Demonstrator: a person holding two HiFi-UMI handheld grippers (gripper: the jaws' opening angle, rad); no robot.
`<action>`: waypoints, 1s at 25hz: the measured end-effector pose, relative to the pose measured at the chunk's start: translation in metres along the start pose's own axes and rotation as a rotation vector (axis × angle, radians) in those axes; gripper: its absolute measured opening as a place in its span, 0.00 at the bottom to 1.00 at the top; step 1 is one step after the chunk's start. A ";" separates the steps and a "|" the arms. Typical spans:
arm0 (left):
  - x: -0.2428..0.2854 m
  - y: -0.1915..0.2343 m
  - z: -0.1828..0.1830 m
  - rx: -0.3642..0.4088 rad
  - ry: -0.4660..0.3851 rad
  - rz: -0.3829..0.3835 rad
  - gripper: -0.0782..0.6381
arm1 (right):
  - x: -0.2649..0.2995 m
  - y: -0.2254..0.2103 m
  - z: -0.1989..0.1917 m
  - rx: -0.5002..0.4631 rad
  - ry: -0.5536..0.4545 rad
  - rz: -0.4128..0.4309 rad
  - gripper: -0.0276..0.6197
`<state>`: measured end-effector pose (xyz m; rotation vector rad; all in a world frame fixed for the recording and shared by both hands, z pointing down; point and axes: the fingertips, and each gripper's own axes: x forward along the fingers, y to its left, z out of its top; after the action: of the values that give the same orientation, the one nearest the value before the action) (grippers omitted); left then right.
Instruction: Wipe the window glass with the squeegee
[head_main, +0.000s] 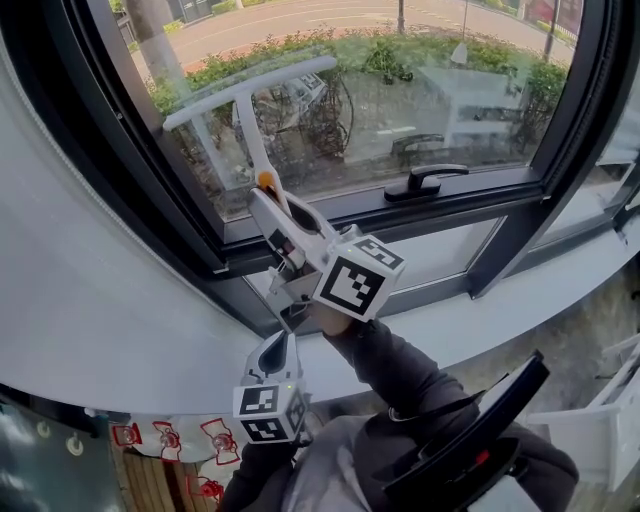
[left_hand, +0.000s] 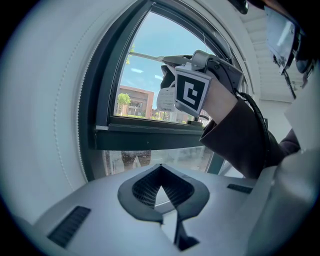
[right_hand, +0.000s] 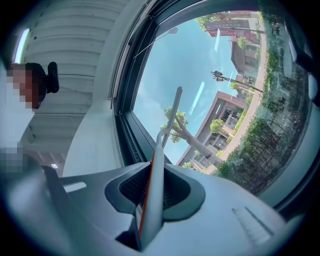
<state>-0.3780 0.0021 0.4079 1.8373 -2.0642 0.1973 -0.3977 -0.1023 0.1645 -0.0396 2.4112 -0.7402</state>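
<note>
The white squeegee (head_main: 252, 100) is held up against the window glass (head_main: 420, 70). Its long blade lies slanted across the upper left of the pane and its handle runs down to an orange collar. My right gripper (head_main: 272, 205) is shut on that handle just below the collar. In the right gripper view the handle (right_hand: 152, 195) stands pinched between the jaws, and the blade (right_hand: 172, 112) rests on the glass. My left gripper (head_main: 274, 352) hangs lower, below the sill, shut and empty (left_hand: 160, 170). From there I see the right gripper's marker cube (left_hand: 191, 93).
A black window handle (head_main: 425, 181) sits on the lower frame, right of the squeegee. The dark frame (head_main: 150, 170) borders the pane, with a pale sill (head_main: 500, 300) below. A curved white wall (head_main: 80, 300) stands at left. A black slanted object (head_main: 480, 430) is near my body.
</note>
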 end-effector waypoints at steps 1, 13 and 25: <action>0.000 0.000 -0.001 0.001 0.001 0.000 0.11 | -0.001 -0.001 -0.001 0.002 0.001 -0.001 0.14; -0.001 0.002 -0.004 0.008 0.009 0.011 0.11 | -0.003 -0.006 -0.005 0.015 -0.004 -0.001 0.14; -0.001 0.005 -0.010 0.007 0.028 0.008 0.11 | -0.010 -0.010 -0.013 0.026 -0.005 -0.008 0.14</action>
<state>-0.3810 0.0068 0.4174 1.8200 -2.0544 0.2314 -0.3984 -0.1025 0.1843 -0.0405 2.3973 -0.7742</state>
